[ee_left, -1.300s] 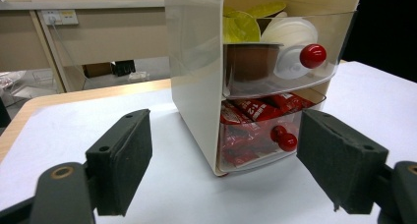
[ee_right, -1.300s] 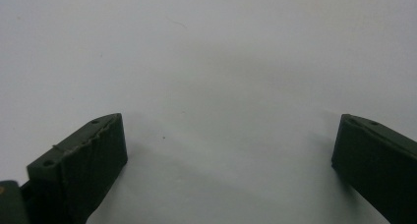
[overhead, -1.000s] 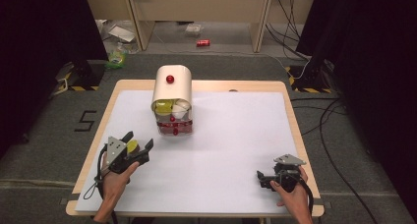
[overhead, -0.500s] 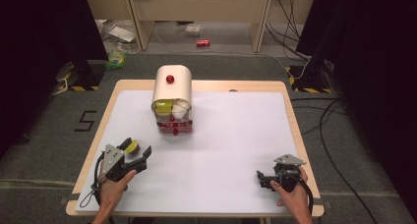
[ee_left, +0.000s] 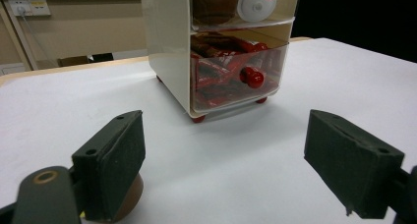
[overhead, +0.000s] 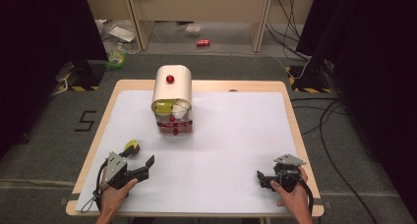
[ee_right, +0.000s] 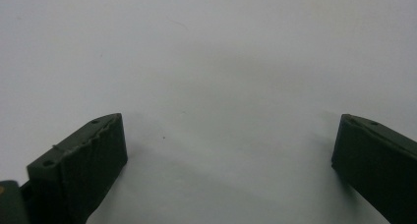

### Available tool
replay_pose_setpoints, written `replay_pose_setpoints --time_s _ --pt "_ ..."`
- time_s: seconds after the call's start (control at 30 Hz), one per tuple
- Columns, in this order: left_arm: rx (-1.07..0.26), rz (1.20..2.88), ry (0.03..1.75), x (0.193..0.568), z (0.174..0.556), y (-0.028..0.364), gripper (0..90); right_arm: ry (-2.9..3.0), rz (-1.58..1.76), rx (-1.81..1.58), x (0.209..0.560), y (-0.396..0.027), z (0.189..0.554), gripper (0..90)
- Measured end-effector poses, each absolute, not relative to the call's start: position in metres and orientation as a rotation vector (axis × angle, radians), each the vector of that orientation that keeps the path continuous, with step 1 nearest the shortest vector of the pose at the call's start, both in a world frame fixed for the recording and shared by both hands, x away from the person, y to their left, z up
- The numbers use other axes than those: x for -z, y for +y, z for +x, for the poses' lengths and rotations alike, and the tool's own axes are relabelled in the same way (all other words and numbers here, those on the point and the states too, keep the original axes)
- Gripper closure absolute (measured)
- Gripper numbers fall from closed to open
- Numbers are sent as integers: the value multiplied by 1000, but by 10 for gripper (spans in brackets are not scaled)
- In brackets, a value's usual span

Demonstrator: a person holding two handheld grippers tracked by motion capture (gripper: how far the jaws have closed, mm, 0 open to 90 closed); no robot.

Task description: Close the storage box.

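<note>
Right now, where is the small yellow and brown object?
In the high view the small yellow and brown object lies on the white table at its near left, just outside the left gripper, whose jaws stand open.

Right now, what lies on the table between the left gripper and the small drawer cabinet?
In the left gripper view, bare white table lies between the left gripper and the drawer cabinet.
</note>
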State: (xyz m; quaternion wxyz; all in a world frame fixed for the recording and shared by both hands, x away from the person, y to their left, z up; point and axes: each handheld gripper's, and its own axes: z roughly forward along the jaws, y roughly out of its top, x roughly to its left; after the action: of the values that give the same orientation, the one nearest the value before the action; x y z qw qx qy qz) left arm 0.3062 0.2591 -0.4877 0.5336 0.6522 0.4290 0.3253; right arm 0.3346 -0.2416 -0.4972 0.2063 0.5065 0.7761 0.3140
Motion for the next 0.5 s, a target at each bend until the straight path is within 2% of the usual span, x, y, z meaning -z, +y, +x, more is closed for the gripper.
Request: replay_pose_setpoints --time_s 0.5 --pt "-764 1608 1017 494 294 265 148 2161 1410 -875 497 -242 335 6"
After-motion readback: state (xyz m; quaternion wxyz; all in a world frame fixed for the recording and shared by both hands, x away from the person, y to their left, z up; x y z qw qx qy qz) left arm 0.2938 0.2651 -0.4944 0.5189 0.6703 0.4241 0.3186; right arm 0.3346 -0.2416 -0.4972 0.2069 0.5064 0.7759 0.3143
